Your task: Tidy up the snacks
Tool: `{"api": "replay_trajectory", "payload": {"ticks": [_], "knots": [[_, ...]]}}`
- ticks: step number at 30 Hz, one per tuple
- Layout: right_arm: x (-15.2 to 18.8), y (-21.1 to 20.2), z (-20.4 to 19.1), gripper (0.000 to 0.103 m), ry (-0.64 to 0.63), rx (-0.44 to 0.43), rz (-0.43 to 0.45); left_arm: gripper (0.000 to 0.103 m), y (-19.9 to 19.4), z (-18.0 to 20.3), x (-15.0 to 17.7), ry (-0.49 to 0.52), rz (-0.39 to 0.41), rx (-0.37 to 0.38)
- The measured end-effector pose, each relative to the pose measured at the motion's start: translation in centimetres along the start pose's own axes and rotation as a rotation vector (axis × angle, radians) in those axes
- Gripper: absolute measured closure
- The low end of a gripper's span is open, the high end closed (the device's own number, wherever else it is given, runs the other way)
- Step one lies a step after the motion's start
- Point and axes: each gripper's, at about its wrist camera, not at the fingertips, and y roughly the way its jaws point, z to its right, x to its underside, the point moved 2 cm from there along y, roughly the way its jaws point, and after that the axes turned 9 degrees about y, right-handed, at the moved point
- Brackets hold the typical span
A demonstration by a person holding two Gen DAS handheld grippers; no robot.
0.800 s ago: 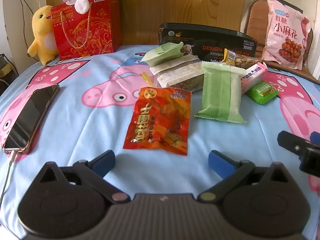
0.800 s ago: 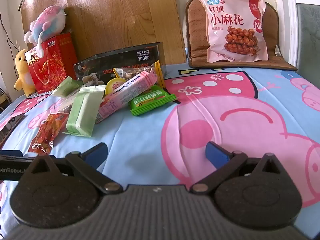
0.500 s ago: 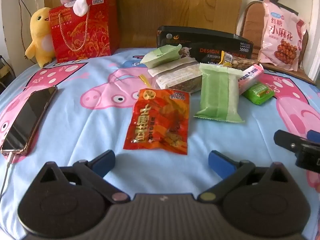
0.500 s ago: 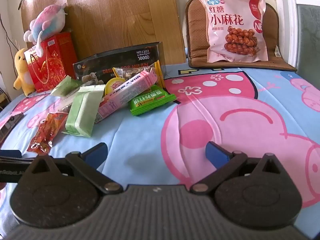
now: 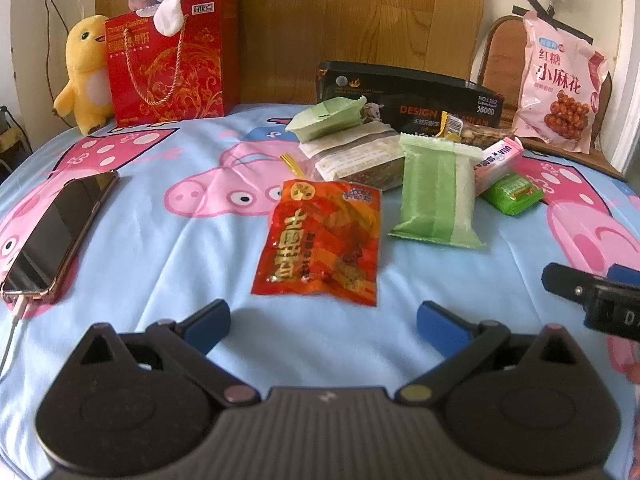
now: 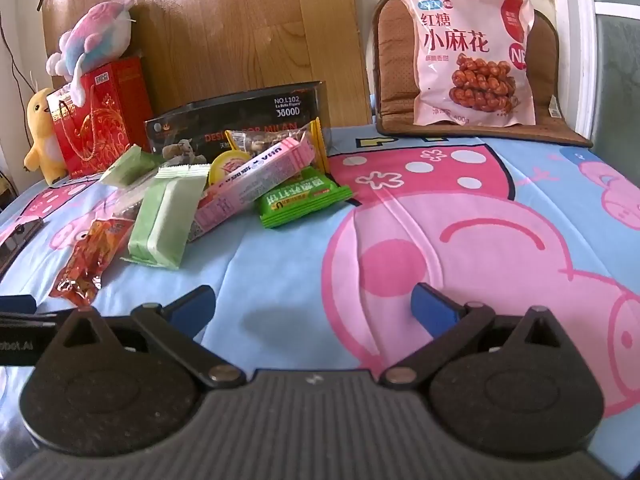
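Nothing has shifted; red snack packet (image 5: 320, 240) lies lengthwise toward left gripper (image 5: 322, 322); both grippers spread, empty

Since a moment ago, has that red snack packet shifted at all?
No. The red snack packet has the same place and angle, its upper corner just right of the printed pig's face on the sheet, as before.

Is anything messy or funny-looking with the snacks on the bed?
Yes. The long pink box leans tilted across the pale green wrapped packet and the bright green packet, jumbled rather than flat. Nothing looks spilled or torn.
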Motion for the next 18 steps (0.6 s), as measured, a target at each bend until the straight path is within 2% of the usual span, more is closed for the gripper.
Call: {"api": "replay_trajectory", "payload": {"ticks": [18], "knots": [[0.05,-0.02,0.03,0.0,0.005,-0.005,0.002,0.0,-0.07,0.32,0.52,0.021,0.027,-0.024]]}}
